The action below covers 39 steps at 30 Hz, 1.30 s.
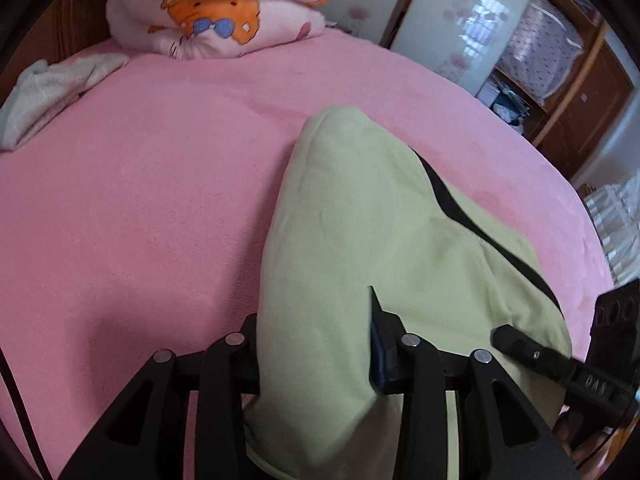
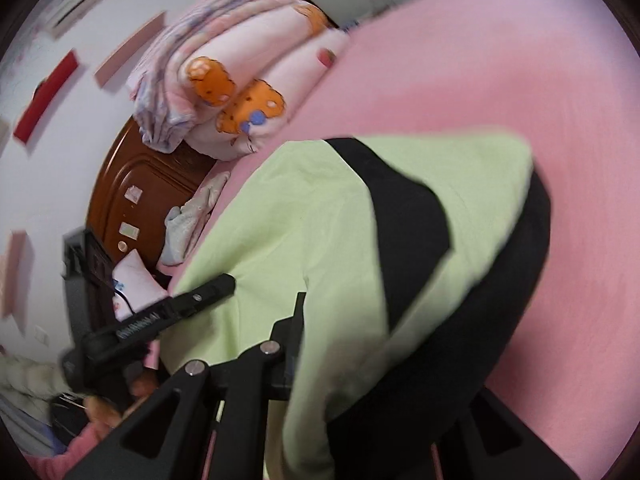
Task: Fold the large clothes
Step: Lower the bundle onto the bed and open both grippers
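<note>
Over the pink bed (image 1: 140, 200), the green garment (image 1: 340, 260) is being pinched by the left gripper (image 1: 316, 344) and the right gripper (image 2: 320, 340).

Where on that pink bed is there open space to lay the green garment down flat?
The widest bare stretch of the pink fleece bed cover lies left of the light green and black garment, bordered by the white crumpled towel and the stacked pink cartoon-print quilts. A narrower strip runs along the garment's right side. The head of the bed is crowded.
</note>
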Each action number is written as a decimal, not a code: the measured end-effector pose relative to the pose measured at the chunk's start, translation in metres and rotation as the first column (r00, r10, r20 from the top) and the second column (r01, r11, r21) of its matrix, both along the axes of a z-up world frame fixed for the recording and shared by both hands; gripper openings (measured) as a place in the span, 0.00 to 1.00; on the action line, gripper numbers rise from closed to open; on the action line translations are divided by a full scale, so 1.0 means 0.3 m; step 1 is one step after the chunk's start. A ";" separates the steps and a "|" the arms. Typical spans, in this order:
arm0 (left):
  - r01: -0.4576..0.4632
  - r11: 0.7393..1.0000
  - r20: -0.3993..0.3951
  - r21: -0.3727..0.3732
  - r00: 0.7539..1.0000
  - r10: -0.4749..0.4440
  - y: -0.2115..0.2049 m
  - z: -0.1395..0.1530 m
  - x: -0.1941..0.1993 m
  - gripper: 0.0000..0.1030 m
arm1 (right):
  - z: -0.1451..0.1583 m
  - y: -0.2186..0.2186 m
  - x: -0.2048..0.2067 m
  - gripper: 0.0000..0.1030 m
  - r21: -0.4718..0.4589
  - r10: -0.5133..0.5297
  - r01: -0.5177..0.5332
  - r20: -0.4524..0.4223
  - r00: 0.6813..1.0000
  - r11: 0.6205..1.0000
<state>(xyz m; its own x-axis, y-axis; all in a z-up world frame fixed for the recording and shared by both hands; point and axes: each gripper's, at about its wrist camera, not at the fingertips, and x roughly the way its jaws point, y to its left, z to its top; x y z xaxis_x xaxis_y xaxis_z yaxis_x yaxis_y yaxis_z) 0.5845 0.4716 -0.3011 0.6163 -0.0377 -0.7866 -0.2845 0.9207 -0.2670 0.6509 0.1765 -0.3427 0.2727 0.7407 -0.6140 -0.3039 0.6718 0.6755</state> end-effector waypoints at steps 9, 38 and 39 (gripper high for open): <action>0.043 0.998 0.015 -0.049 0.999 -0.042 0.117 -0.164 -0.006 0.61 | -0.149 -0.091 -0.050 0.21 0.039 -0.048 0.054 -0.123 0.991 0.998; -0.029 1.000 -0.182 0.011 0.983 0.030 0.010 -0.042 -0.304 0.61 | 0.080 -0.024 -0.340 0.00 -0.278 -0.027 0.013 -0.046 0.999 0.961; -0.029 0.999 -0.191 0.018 0.981 0.032 0.006 -0.048 -0.325 0.61 | 0.044 -0.027 -0.326 0.00 -0.328 -0.049 0.022 -0.074 0.996 0.945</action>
<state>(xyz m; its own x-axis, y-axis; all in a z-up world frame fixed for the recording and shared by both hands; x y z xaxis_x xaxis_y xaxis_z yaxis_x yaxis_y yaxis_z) 0.4871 0.4734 -0.3155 0.4554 -0.0087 -0.8902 -0.3571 0.9142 -0.1916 0.5532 0.1684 -0.3294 0.2356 0.4869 -0.8411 -0.2299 0.8688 0.4386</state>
